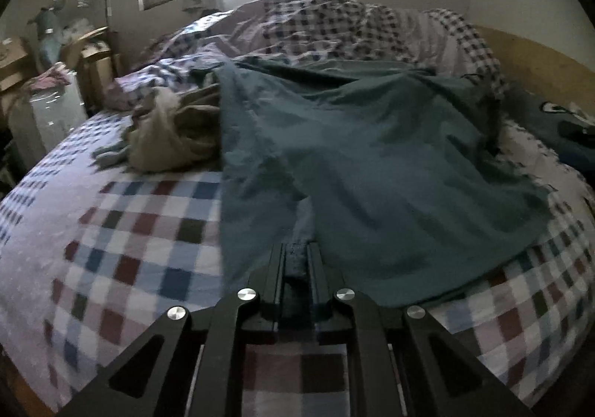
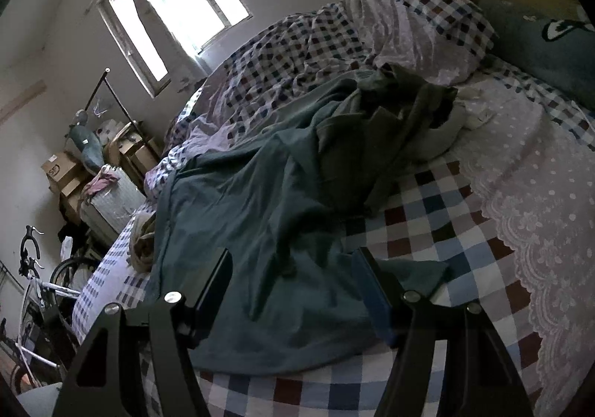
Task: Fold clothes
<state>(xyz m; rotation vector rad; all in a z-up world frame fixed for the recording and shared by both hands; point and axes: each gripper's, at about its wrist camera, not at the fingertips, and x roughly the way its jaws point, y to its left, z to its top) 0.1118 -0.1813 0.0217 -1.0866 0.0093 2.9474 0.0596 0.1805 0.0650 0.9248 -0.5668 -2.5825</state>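
Note:
A large teal garment [image 1: 372,156] lies spread over the checkered bed sheet [image 1: 148,223]. Its near hem sits between the narrow jaws of my left gripper [image 1: 296,251], which is shut on it low over the bed. In the right wrist view the same teal garment [image 2: 241,201] runs under my right gripper [image 2: 292,255]. That gripper is open, with its fingers on either side of the cloth and not pressing it. A crumpled beige garment [image 1: 174,134] lies left of the teal one. An olive garment [image 2: 394,119] is bunched at its far end.
A rumpled checkered duvet [image 1: 334,22] is heaped at the back of the bed. A blue pillow [image 2: 539,45] and a white lace cover [image 2: 539,193] lie to the right. Cardboard boxes [image 1: 93,56] and a bicycle [image 2: 37,286] stand beside the bed on the left.

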